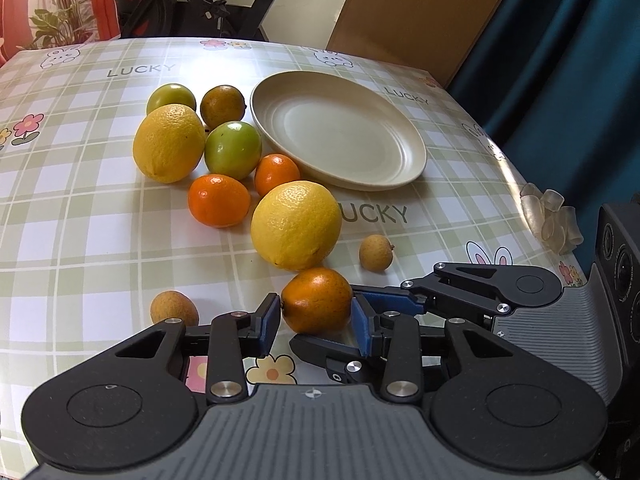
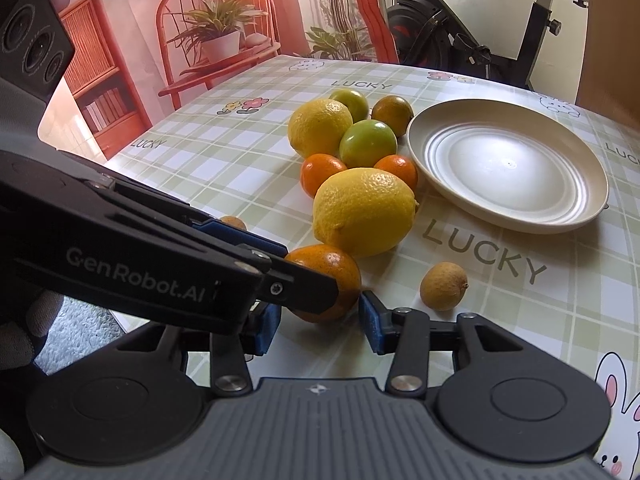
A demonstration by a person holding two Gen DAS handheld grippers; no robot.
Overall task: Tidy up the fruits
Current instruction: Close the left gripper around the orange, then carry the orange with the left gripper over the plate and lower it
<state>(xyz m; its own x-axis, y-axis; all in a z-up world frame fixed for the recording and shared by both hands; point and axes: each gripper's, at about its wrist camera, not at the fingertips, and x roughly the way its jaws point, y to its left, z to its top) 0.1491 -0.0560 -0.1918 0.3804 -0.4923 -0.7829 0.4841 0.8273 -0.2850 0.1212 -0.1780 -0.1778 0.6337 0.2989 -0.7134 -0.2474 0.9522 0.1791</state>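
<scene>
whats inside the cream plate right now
Nothing: the round cream plate shows only its bare ringed bottom in both views. All the fruit sits outside it on the checked tablecloth, including the big yellow lemon just in front. Whatever lies under the plate is covered.

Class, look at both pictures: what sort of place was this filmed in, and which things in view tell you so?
Most likely a room in a home. A table under a checked cloth printed with rabbits and flowers carries fruit and a plate, an exercise bike stands behind it, and a printed backdrop of a plant hangs alongside.
</scene>
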